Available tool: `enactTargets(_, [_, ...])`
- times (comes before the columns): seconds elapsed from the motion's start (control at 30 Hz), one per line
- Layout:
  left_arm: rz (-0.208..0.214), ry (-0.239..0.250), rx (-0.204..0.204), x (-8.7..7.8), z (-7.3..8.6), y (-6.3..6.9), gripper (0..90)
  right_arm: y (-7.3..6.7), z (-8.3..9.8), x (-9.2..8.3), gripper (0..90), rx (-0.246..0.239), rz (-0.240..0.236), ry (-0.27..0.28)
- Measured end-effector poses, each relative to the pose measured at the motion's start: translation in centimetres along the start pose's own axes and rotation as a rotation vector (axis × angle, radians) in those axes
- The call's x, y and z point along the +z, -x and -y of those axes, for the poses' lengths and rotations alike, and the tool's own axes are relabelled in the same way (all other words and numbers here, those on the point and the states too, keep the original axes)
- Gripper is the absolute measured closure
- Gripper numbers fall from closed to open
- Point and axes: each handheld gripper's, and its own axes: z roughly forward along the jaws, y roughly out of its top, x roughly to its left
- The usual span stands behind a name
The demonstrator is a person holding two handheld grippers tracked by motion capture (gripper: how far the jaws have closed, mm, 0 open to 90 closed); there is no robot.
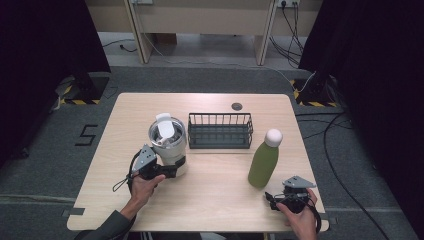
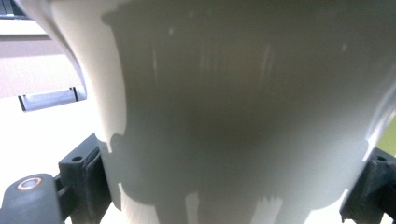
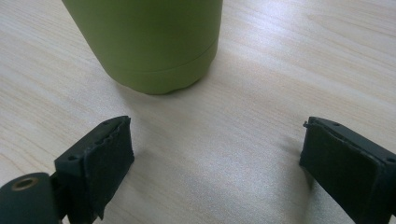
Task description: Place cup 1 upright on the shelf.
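A white tumbler (image 1: 169,142) with a flip lid stands left of centre on the wooden table (image 1: 215,200). My left gripper (image 1: 172,171) is at its base. In the left gripper view the tumbler's wall (image 2: 233,116) spans the whole gap, and my left gripper (image 2: 229,182) has both jaws pressed on its sides. A green bottle (image 1: 263,162) with a white cap stands upright at the right. My right gripper (image 1: 272,199) sits just in front of it, low over the table. In its own view my right gripper (image 3: 215,158) is open and empty, a short way from the bottle's base (image 3: 154,42).
A black wire basket (image 1: 220,115) stands behind and between the tumbler and the bottle. A small dark round grommet (image 1: 236,106) sits near the table's far edge. The right gripper is close to the table's front right corner.
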Motion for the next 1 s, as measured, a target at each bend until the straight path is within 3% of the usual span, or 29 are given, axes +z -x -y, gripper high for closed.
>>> enactTargets(0.77, [0.004,0.011,0.01,1.0,-5.2,-0.5,10.5,0.0,0.0,0.0,9.4,-0.001,-0.001,0.0])
enactTargets(1.0, [0.012,0.01,0.035,1.6,-6.5,-0.3,10.5,0.0,0.0,0.0,9.4,0.001,-0.002,-0.003])
